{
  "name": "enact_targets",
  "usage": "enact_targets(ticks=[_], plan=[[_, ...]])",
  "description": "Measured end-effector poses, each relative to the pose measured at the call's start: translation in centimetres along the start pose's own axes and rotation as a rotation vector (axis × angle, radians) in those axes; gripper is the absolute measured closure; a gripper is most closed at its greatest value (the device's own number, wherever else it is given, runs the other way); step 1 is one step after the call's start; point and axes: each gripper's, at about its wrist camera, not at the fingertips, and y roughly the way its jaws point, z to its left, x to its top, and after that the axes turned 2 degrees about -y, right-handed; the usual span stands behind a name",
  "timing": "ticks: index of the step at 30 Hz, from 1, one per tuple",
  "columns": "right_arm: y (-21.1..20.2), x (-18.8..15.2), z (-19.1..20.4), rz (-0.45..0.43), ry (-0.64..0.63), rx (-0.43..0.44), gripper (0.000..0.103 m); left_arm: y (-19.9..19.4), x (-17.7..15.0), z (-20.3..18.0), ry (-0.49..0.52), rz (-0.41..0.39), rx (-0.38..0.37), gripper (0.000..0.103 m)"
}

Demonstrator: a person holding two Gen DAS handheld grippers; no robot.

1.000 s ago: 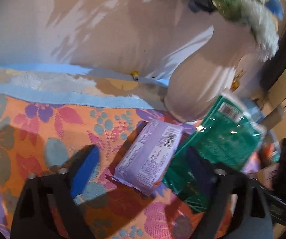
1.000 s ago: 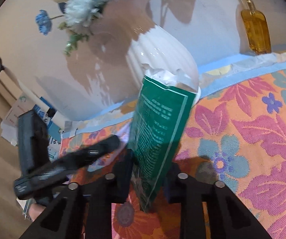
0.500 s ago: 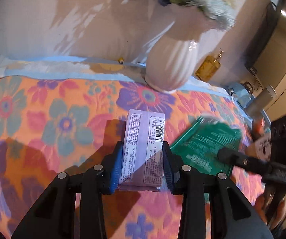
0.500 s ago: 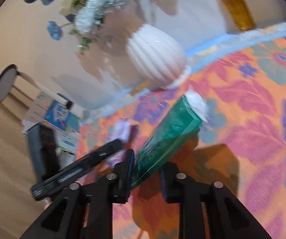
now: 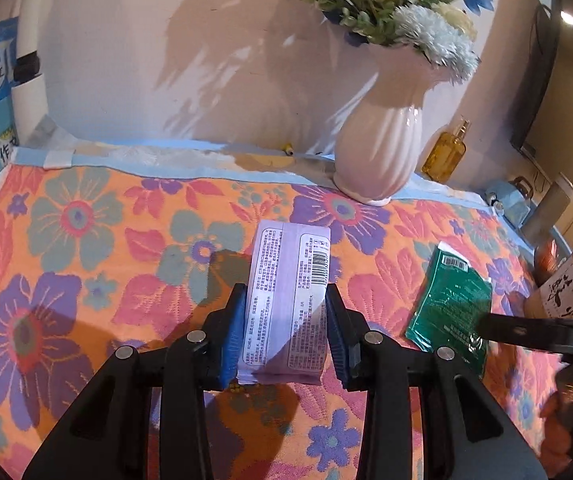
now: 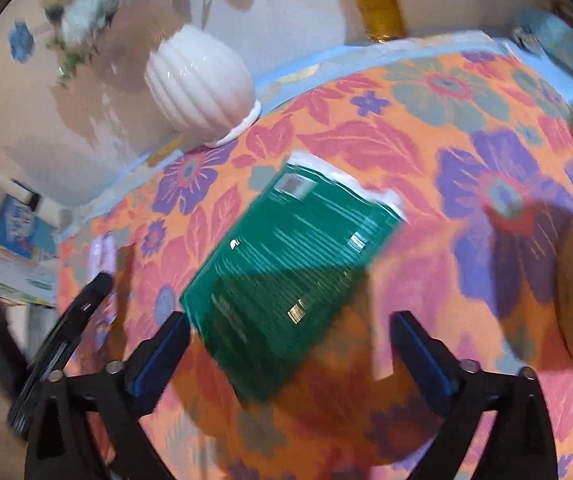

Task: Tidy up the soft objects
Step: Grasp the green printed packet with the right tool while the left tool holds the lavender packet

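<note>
Left wrist view: the left gripper point(image 5: 285, 330) is clenched on a pale purple tissue pack point(image 5: 288, 296), its blue pads point(image 5: 233, 338) pressing the pack's two long sides near the near end. The pack faces up with its printed text and barcode showing, and its far end reaches out over the orange floral tablecloth point(image 5: 86, 240). To the right, well apart from it, a green tissue pack point(image 5: 452, 304) lies flat on the cloth, barcode end away from the camera. One black finger of the right gripper point(image 5: 542, 330) crosses over the green pack's near right corner. At the back of the table a ribbed white vase point(image 5: 378, 152) holds blue and white flowers point(image 5: 414, 12), and an amber glass bottle point(image 5: 444, 156) stands just beside it against the wall. A brown bottle with a white label point(image 5: 558, 288) shows at the right edge.

Right wrist view, blurred: the right gripper point(image 6: 288, 354) has just been opening and its jaws now stand wide apart, released. The green tissue pack point(image 6: 286, 256) lies flat on the tablecloth point(image 6: 486, 168) ahead of the fingertips, its near corner reaching between them, and neither blue pad point(image 6: 418, 356) touches it. The vase point(image 6: 200, 88) and the amber bottle point(image 6: 378, 4) stand beyond, and the left gripper's finger point(image 6: 66, 336) shows at the lower left.
</note>
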Motion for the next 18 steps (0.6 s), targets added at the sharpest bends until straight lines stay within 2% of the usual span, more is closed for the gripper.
enact_targets(ticks=[3, 6, 9, 12, 15, 18], plan=[[2.3, 1.9, 3.1, 0.007, -0.085, -0.01, 0.0, 0.0, 0.1, 0.6, -0.033, 0.0, -0.016, 0.069], [4.7, 2.9, 7.0, -0.017, -0.227, -0.106, 0.0, 0.0, 0.3, 1.3, -0.066, 0.009, -0.031, 0.069], [6.2, 2.6, 9.2, -0.033, -0.337, -0.202, 0.0, 0.0, 0.4, 1.8, -0.098, 0.01, -0.042, 0.069], [6.2, 2.5, 9.1, -0.062, -0.298, -0.211, 0.0, -0.1, 0.7, 2.3, -0.122, 0.002, -0.042, 0.069], [6.3, 3.3, 8.9, -0.055, -0.226, -0.219, 0.0, -0.2, 1.0, 2.7, -0.14, -0.008, -0.042, 0.069], [7.2, 3.9, 9.7, -0.039, -0.215, -0.287, 0.0, -0.2, 1.4, 3.8, -0.171, -0.01, -0.06, 0.069]])
